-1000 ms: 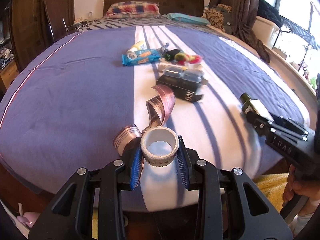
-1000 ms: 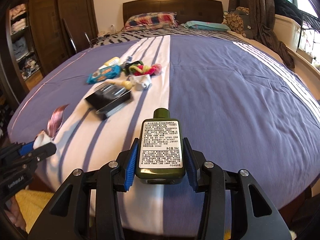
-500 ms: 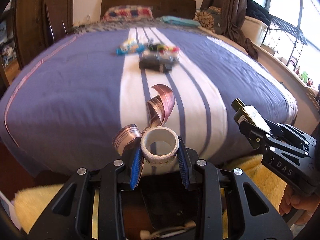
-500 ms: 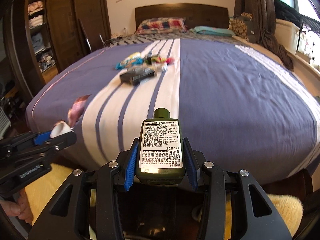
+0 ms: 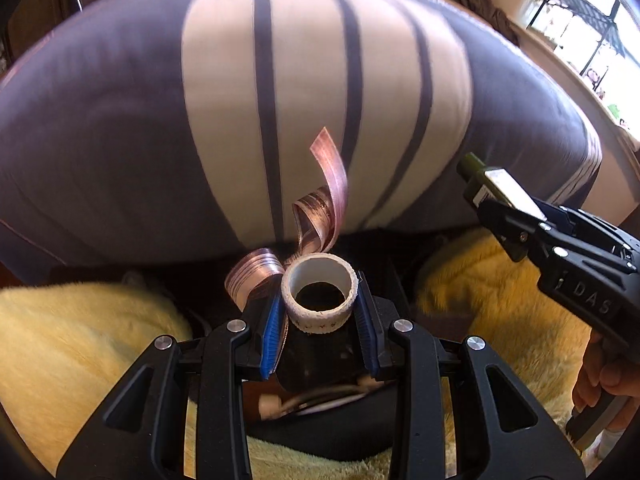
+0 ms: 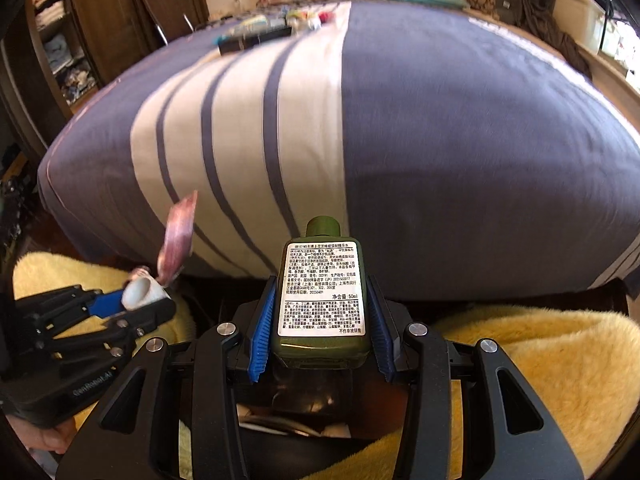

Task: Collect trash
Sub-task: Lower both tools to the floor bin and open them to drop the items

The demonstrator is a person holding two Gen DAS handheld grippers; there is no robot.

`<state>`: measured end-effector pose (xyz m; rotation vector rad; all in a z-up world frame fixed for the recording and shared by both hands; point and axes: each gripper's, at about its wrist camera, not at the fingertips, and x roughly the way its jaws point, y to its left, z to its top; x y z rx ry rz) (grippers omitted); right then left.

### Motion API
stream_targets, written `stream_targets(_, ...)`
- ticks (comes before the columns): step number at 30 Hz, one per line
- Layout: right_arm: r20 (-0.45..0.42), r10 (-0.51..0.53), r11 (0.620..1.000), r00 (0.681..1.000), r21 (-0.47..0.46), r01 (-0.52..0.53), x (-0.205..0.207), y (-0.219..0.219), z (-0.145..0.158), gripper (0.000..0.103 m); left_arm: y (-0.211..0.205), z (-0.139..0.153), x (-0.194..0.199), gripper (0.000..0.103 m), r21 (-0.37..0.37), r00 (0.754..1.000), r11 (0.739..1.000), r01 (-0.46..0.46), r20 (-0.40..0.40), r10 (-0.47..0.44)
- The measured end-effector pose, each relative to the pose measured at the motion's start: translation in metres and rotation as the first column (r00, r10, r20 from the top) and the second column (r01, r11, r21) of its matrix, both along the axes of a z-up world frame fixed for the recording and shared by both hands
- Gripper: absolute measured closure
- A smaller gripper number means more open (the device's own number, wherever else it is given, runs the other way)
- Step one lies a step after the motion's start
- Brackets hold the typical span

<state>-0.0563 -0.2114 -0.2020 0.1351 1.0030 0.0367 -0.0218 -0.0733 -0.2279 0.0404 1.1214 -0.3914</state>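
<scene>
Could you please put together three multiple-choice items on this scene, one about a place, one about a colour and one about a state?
1. Where does the rest of the clutter lie?
A. far up the bed
B. on the yellow rug
C. on a chair

2. What colour is the bottle in the right gripper?
A. white
B. dark green
C. red

3. How does the left gripper stand?
A. empty and wide open
B. closed on a tape roll
C. closed on a sock

Answers:
1 A: the pile sits on the bed, near the pillows.
2 B: the bottle in the right gripper is dark green with a white label.
3 B: the left gripper pinches the tape roll, ribbon trailing.
</scene>
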Motion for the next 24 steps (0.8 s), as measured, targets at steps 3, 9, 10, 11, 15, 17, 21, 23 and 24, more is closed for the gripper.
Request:
stream_targets(3,-0.046,0.013,1.0,0.999,0.016,-0.013,0.005,0.002,-0.015,0.06,0.003,-0.02,0.005,0.072,-0.005,0.998,1.0,-0.002,-0.059,0.001)
stream_targets(9,-0.153,0.032,0.998,0.988,0.05,-0.024,0.016,0.004,-0.052,0.06,-0.003,-0.049,0.013,0.072,0.002,0.988,1.0,0.023,-0.152,-0.022)
stream_targets(10,-0.165,0.035,0.998,0.986,0.053,-0.027,0.017,0.005,-0.055,0.06,-0.004,-0.052,0.012,0.072,0.003,0.986,1.0,0.026,-0.163,-0.025)
stream_targets(11,-0.182,0.04,0.998,0.983,0.058,-0.03,0.018,0.006,-0.061,0.06,-0.004,-0.057,0.014,0.072,0.002,0.983,1.0,0.029,-0.18,-0.028)
stream_targets(15,-0.212,0.054,0.997,0.976,0.066,-0.041,0.019,0.007,-0.073,0.06,-0.007,-0.072,0.019,0.072,-0.01,0.973,0.999,0.041,-0.227,-0.042)
stream_targets(17,-0.22,0.061,0.997,0.974,0.068,-0.047,0.023,0.009,-0.073,0.06,-0.009,-0.076,0.019,0.072,-0.013,0.969,0.998,0.053,-0.24,-0.055)
stream_targets(21,-0.231,0.076,0.995,0.97,0.073,-0.061,0.027,0.01,-0.076,0.059,-0.01,-0.082,0.023,0.071,-0.012,0.964,0.997,0.07,-0.258,-0.07)
stream_targets(23,-0.231,0.073,0.996,0.97,0.075,-0.057,0.029,0.007,-0.077,0.057,-0.01,-0.086,0.023,0.067,-0.008,0.962,0.998,0.069,-0.265,-0.068)
stream_targets(24,-0.228,0.066,0.996,0.971,0.075,-0.05,0.03,0.007,-0.077,0.056,-0.009,-0.088,0.025,0.063,-0.009,0.961,0.998,0.067,-0.267,-0.067)
